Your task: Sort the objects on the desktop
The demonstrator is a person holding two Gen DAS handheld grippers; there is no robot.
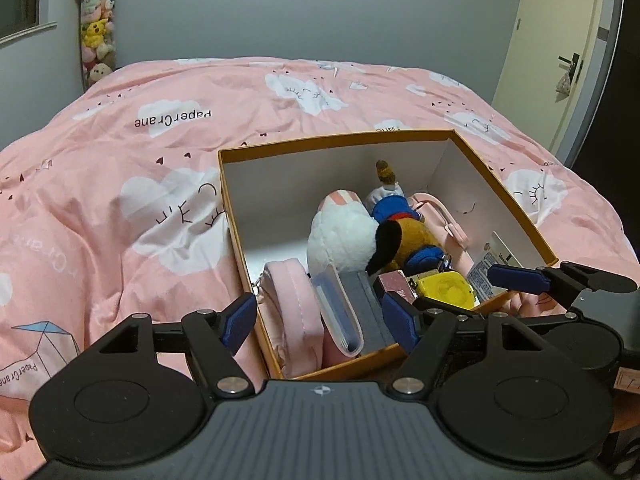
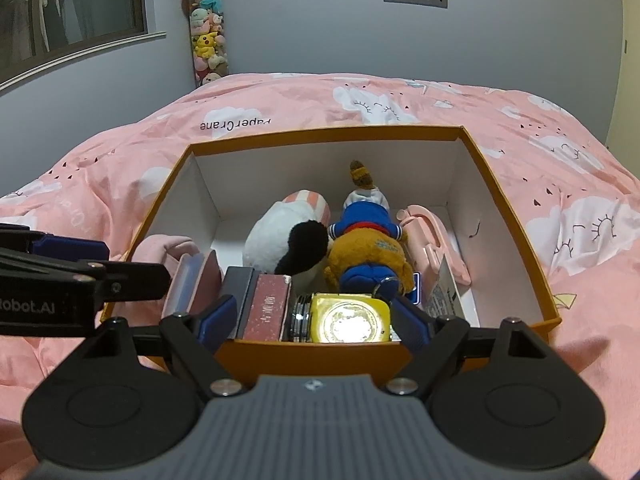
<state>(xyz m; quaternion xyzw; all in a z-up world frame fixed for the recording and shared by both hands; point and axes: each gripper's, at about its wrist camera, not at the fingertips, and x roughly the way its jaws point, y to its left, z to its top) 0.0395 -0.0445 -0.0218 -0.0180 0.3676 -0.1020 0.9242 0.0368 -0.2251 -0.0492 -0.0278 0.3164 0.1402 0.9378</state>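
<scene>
Open-topped orange cardboard box (image 2: 500, 208) on pink cloud-print duvet (image 2: 560, 152), packed with sorted objects; both hand-held grippers poised at near rim.

Left gripper (image 1: 320, 316) and right gripper (image 2: 314, 322) spread wide, nothing held, near wall of box between each pair of fingers. Yellow round-faced metal tin (image 2: 350, 320) lodged against near wall, face up toward right wrist view; judged rigid, smooth, likely slippery, best taken across flat sides. Brown plush toy in blue sweater (image 2: 368, 248) laid with long axis running from near wall to far wall, head away; judged soft, light, safe anywhere on body. Maroon rectangular box (image 2: 268, 308) stood on edge, judged stiff.
</scene>
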